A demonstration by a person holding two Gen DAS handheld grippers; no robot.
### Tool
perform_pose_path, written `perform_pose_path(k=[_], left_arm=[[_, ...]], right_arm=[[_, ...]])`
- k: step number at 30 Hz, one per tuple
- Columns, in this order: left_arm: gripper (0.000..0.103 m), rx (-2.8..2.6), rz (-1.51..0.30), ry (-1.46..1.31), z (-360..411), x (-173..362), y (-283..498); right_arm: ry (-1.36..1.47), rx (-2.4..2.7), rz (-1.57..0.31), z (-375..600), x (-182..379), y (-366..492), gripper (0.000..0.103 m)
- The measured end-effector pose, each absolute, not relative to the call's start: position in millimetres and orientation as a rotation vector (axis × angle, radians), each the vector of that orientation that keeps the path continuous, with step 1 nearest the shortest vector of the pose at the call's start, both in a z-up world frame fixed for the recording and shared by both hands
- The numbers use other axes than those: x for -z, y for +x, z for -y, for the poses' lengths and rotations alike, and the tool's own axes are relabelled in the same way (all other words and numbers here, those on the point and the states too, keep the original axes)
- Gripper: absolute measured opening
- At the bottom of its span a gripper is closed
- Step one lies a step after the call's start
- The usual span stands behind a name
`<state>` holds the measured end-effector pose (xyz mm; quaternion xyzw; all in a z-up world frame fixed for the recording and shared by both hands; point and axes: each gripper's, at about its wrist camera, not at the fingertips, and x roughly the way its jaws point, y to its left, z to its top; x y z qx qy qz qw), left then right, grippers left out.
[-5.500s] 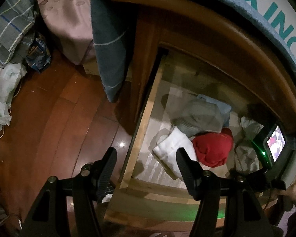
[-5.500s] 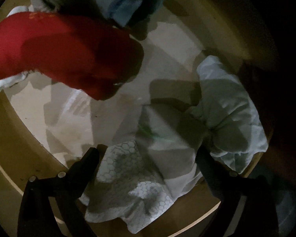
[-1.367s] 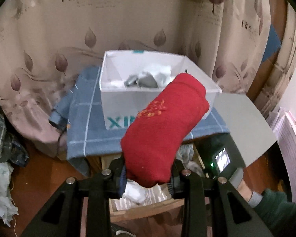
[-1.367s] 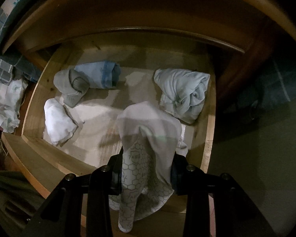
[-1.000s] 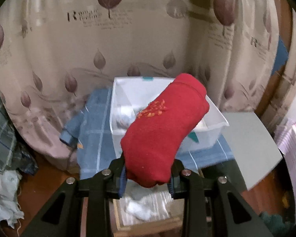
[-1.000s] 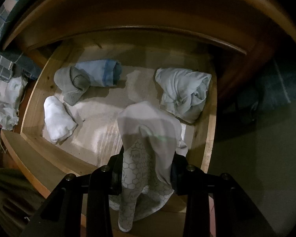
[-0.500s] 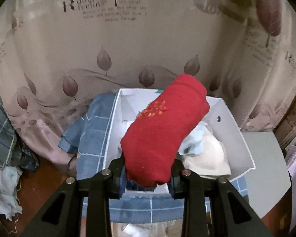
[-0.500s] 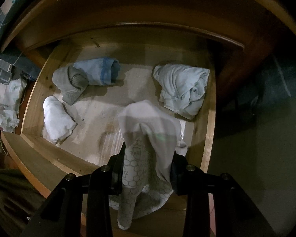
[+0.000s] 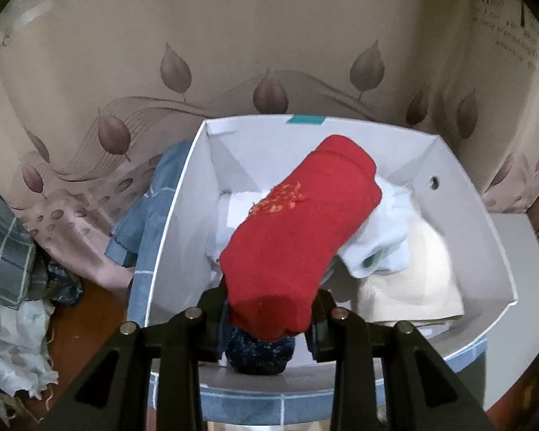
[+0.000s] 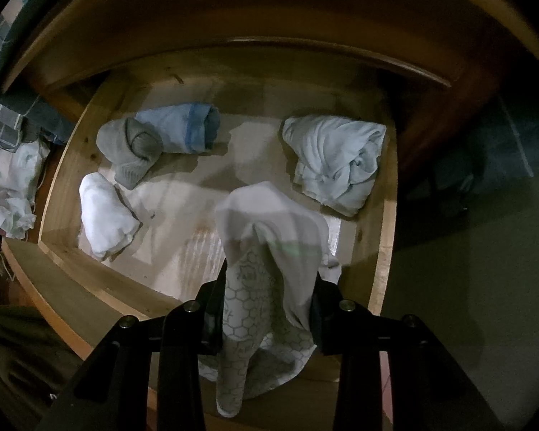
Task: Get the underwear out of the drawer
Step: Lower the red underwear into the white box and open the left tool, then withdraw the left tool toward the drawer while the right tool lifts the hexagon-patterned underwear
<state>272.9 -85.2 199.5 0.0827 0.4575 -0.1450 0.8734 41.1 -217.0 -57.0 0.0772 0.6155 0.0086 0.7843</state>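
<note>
left wrist view is showing the white box much nearer and more from above than half a second ago. the left gripper is holding its jaws closed tight on the red underwear roll, now hanging over the box's inside; the roll's long axis is running from the jaws up toward the box's far right corner. under it in the box, a pale blue garment and a dark blue bundle are lying. the right gripper is staying clamped on the white honeycomb underwear, above the drawer front, draping downward, position nearly unchanged.
</note>
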Motion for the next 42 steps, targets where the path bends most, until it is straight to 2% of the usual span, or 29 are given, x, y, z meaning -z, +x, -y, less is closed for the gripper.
perform_pose_path(k=[9,11,13,15,34,42], left_arm=[[0.039,0.304,-1.005,0.127,77.8,-183.4,273.5],[0.046,0.304,-0.995,0.159,79.6,-183.6,269.9],[0.057,0.301,-0.984,0.177,80.1,-183.9,268.3],[0.062,0.306,-0.973,0.181,79.1,-185.4,266.6],[0.062,0.364,-0.880,0.148,-0.7,-243.2,200.3],[0.062,0.244,-0.703,0.292,-45.4,-271.9,158.8]], right_arm=[[0.164,-0.016,-1.337,215.8,58.6,42.7,0.034],[0.162,-0.016,-1.338,215.2,58.8,42.7,0.034],[0.162,-0.016,-1.340,214.9,59.3,43.0,0.035],[0.160,-0.016,-1.343,214.4,60.4,43.4,0.035],[0.185,-0.009,-1.291,217.1,55.9,46.6,0.035],[0.275,0.026,-1.238,232.8,47.6,47.4,0.035]])
